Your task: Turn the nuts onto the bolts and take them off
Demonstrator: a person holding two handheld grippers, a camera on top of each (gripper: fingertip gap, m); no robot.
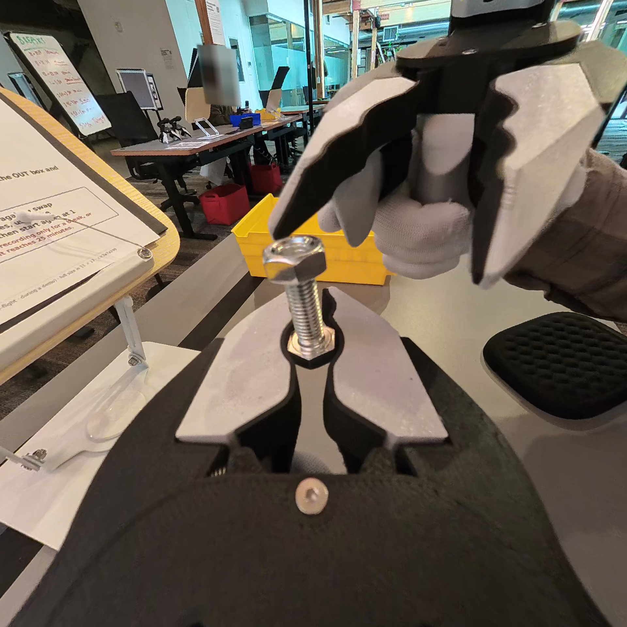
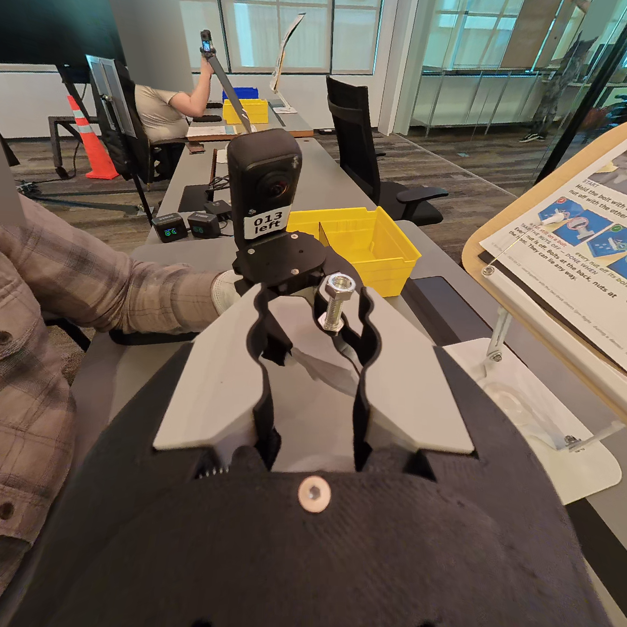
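Note:
A silver bolt [image 1: 305, 312] stands upright, with a hex nut [image 1: 294, 261] at its top end. My left gripper [image 1: 320, 302] is shut on the hex head at the bolt's lower end [image 1: 312, 344]. My right gripper [image 1: 378, 258] is open above it, held by a white-gloved hand [image 1: 417, 237]; one fingertip [image 1: 281, 234] hangs just over the nut. In the right wrist view the nut [image 2: 339, 286] sits between my open right gripper's [image 2: 312, 295] fingers, close to the right one. The left gripper [image 2: 334, 334] holds the bolt [image 2: 331, 314] below it.
A yellow bin [image 1: 305, 271] stands on the grey table [image 1: 441, 322] just behind the bolt; in the right wrist view it [image 2: 383, 271] looks empty. An instruction board on a stand [image 1: 68, 237] is to the left, a black pad [image 1: 556, 366] to the right. Across from one pair of fingers to the other is roughly 7 centimeters.

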